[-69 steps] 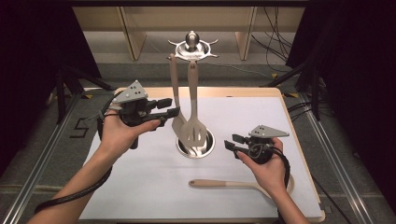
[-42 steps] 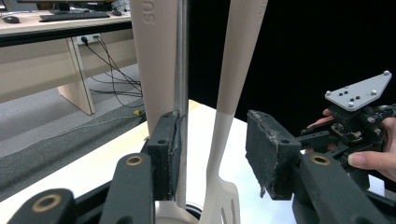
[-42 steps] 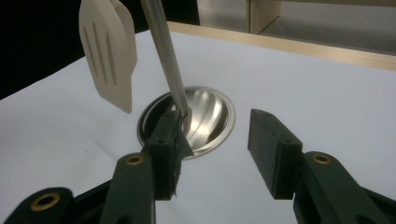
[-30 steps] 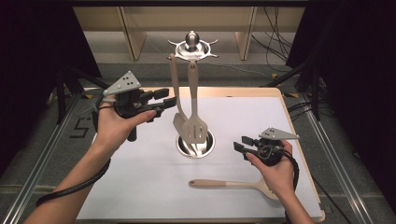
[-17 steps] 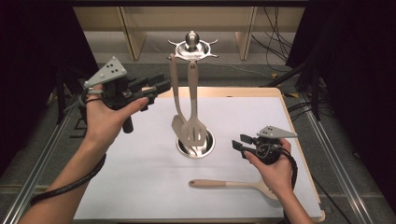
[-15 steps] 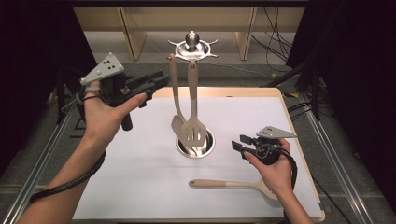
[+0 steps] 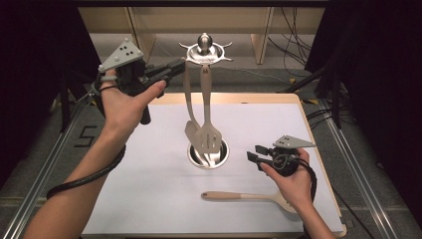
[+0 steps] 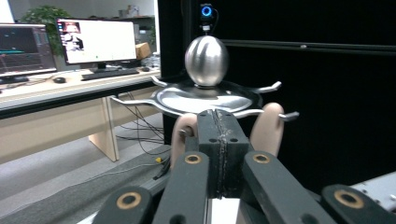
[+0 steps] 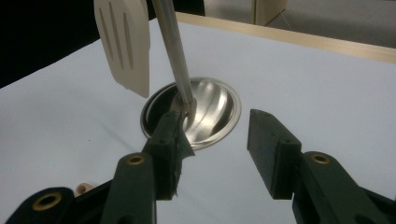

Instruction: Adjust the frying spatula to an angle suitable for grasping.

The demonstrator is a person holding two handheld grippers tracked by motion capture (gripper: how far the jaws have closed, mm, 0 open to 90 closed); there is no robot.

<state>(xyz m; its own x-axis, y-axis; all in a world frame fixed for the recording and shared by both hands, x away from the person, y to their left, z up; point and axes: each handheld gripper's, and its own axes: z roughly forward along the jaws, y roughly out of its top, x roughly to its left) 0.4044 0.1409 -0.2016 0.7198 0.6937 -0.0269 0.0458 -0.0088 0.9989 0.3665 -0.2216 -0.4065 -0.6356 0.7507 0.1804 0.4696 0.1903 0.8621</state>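
We see a white table with a steel utensil stand at its middle; two pale utensils hang from the hooked top plate, a slotted turner and a spoon behind it, over the round base. A third pale spatula lies flat on the near side, just beside the right hand.

The left gripper is raised at the far left, level with the top plate; its jaws have just been closing and are now pressed together with nothing between them. The right gripper rests low, right of the base, jaws spread and empty.

We judge the loose spatula is next for hanging. To do that well, we would pinch its handle near the hole end, lift it upright, and approach a free hook slowly so the hanging pair do not swing.

The left gripper view shows the stand's ball knob and the hooks close up, with the two handle tops behind the shut jaws. The right gripper view shows the pole meeting the base.
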